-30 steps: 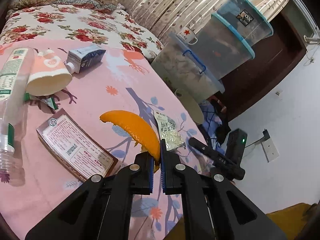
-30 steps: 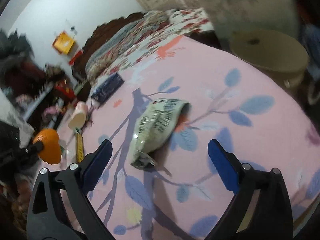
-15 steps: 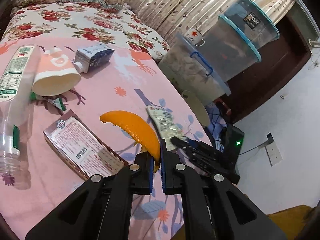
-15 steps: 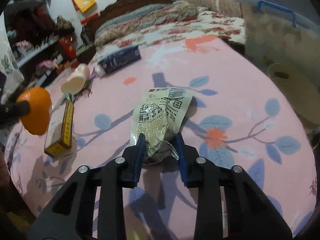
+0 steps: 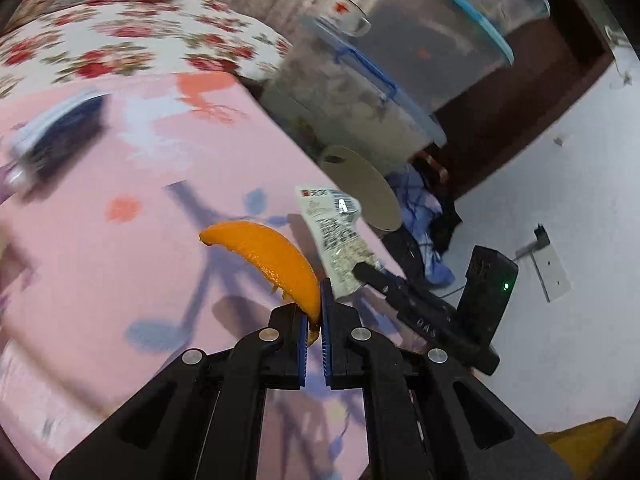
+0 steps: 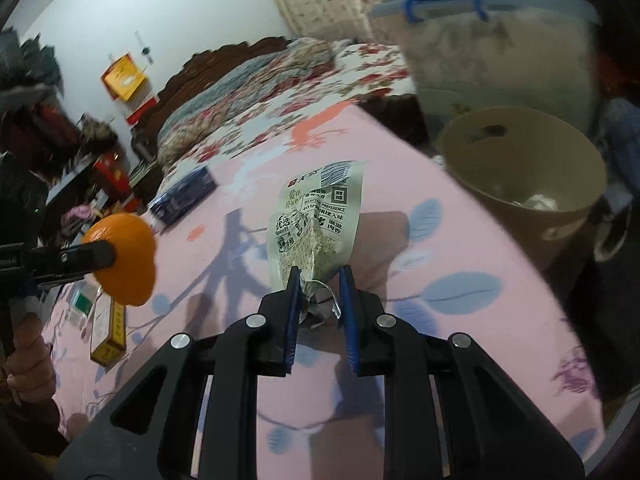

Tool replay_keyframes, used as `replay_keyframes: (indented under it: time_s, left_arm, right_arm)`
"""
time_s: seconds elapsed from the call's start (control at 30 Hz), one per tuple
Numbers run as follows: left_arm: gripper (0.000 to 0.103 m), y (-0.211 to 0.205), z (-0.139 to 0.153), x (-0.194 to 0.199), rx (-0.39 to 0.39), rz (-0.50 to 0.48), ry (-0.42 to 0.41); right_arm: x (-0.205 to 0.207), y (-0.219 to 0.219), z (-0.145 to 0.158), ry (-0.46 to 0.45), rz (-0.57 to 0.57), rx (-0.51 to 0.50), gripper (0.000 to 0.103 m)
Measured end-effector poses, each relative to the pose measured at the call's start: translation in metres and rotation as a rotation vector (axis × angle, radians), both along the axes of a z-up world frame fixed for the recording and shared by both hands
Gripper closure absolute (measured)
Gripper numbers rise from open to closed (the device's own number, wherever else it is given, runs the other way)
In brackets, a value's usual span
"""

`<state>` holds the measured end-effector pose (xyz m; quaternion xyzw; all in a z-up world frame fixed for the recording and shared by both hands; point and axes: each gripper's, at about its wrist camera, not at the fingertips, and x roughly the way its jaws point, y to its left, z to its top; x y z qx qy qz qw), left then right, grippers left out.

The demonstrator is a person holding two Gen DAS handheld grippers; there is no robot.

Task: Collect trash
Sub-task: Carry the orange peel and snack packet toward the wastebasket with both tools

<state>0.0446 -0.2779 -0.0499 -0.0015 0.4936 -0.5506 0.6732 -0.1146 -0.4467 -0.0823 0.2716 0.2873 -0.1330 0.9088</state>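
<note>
Orange peel (image 5: 268,258): curved, bright orange strip, glossy; its lower end is sitting pinched between closed fingers (image 5: 302,336) at frame centre, the rest arching up and to the left above the pink sheet. In the right wrist view it is showing at the left edge (image 6: 126,258).

Snack wrapper (image 6: 316,228): crumpled pale-green packet with black print and a clear window; it is standing tilted at frame centre, its lower crumpled end lying between closing fingers (image 6: 291,300).

Blue carton (image 6: 182,198): lying flat, centre left, blurred.

Yellow-sided box (image 6: 106,330): lying at lower left.

Tan bin (image 6: 560,216): standing open at the right, scraps inside.
</note>
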Motion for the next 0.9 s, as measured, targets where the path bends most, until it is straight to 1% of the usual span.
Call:
replay_keyframes:
  time_s: [0.07,0.27,0.4,0.5,0.53,0.57,0.7,0.8,0.9]
  left_arm:
    - [0.098,-0.034,-0.004,-0.004,0.017,-0.051,0.000]
    - [0.098,-0.108,-0.016,-0.022,0.067,-0.167,-0.006]
    - [0.098,-0.147,-0.020,-0.029,0.086,-0.212,-0.022]
    - [0.098,-0.177,-0.022,-0.034,0.109,-0.230,-0.063]
    - [0.098,-0.182,-0.022,-0.036,0.116,-0.230,-0.081]
    - [0.098,-0.189,-0.022,-0.039,0.129,-0.226,-0.121]
    - [0.098,-0.200,-0.022,-0.045,0.161,-0.188,-0.207]
    - [0.098,-0.193,-0.022,-0.048,0.206,-0.123,-0.316]
    - [0.098,-0.180,-0.019,-0.045,0.219,-0.077,-0.355]
  right_arm:
    - [-0.007,-0.010,-0.003,-0.007,-0.022,0.023,0.081]
    - [-0.034,-0.044,-0.006,-0.033,-0.102,0.052,0.081]
    - [-0.048,-0.069,-0.010,-0.050,-0.159,0.074,0.081]
    - [-0.058,-0.089,-0.012,-0.068,-0.196,0.097,0.081]
    - [-0.061,-0.094,-0.012,-0.073,-0.207,0.101,0.081]
    - [-0.064,-0.099,-0.012,-0.082,-0.218,0.110,0.081]
    - [-0.069,-0.101,-0.010,-0.095,-0.225,0.125,0.081]
    - [-0.069,-0.096,-0.009,-0.105,-0.218,0.138,0.081]
    - [-0.067,-0.086,-0.008,-0.117,-0.205,0.151,0.081]
